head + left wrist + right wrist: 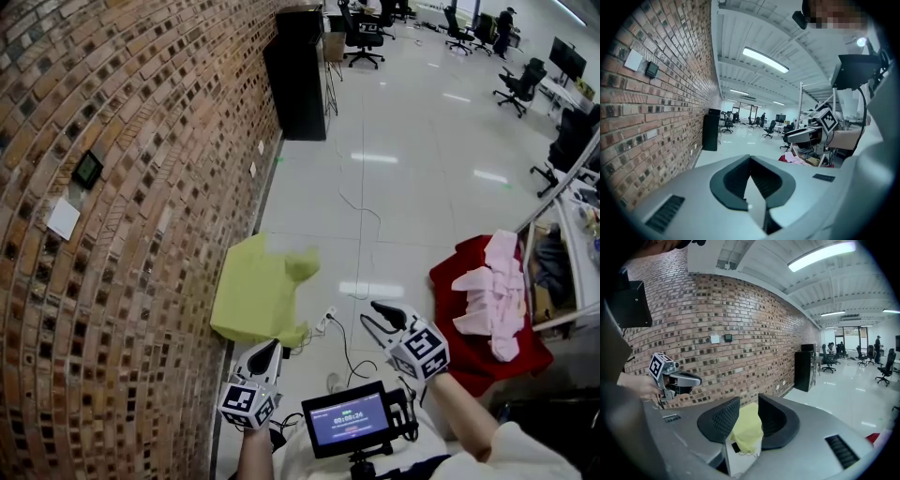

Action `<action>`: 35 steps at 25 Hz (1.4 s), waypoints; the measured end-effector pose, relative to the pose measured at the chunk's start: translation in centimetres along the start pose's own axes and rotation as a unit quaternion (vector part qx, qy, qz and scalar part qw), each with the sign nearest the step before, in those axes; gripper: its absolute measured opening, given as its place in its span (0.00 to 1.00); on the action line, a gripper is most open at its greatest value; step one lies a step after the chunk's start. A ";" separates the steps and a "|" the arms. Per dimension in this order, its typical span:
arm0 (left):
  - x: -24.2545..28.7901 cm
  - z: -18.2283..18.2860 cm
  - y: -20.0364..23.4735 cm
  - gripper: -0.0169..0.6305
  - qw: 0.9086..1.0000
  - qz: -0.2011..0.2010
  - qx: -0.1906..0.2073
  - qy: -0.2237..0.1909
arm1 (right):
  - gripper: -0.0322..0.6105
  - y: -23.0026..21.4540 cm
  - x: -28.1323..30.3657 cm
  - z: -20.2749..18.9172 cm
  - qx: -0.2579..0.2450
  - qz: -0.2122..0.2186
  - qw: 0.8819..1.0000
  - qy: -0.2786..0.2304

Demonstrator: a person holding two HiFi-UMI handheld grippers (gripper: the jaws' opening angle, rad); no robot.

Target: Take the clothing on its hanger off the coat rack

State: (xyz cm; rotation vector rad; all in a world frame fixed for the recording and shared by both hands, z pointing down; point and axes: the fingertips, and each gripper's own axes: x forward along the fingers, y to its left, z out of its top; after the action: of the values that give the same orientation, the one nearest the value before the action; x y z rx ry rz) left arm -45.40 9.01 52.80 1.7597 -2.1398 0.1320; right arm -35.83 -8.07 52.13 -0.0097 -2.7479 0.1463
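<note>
Right tool [382, 310] is released: jaws apart, nothing pinched. Through the gap its own view shows only the yellow-green cloth [255, 291] beyond. Left tool [269, 352] is clenched tip to tip on nothing. Both sit low on our side of the yellow-green cloth, left one nearer it, right one off to its right. We read that as a parked pose, neither reaching for anything.

Task's thing: our best guess is the pink clothing [492, 291], well right of the yellow-green cloth. It's heaped on a red cloth [452, 279] against a pale metal rack frame [562, 183]. It looks draped low, not hanging free, and we see no hanger on it, so we can't confirm. A thin black wire loop [373, 330] sits just by the right tool; hanger or cable, can't tell.

Materials:
- **Yellow-green cloth:** soft, matte, a flat slab with one crumpled corner. It lies on the glossy white floor [412, 187] at the foot of the rough brick wall [112, 187].
- **Pink clothing:** thin, limp, many folds.
- **Red cloth:** looks heavier and smoother.
- **Rack frame:** slim rigid tube.

Limp fabric will sag, so we'd grip the hanger, not the cloth.
</note>
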 end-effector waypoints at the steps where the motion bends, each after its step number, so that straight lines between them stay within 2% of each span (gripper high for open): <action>1: -0.1 -0.1 0.0 0.04 1.000 0.001 0.000 0.000 | 0.25 0.1 0.0 0.0 0.000 0.001 1.000 0.000; 13: -1.6 -0.3 0.1 0.04 1.000 0.003 0.000 -0.001 | 0.25 1.2 -0.3 0.0 -0.006 0.002 1.000 0.000; 15: -1.7 -0.3 0.0 0.04 1.000 0.003 0.001 0.000 | 0.15 1.2 -0.5 -0.1 -0.015 -0.004 1.000 0.005; 35: -1.5 -1.3 -1.1 0.04 1.000 0.000 -0.012 0.008 | 0.15 1.1 -2.3 -1.9 -0.031 -0.021 0.999 0.020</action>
State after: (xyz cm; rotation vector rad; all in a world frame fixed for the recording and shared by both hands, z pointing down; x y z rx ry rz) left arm -43.84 10.58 53.38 1.7410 -2.1213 0.1192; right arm -32.98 -6.83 52.85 0.0267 -2.7097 0.0479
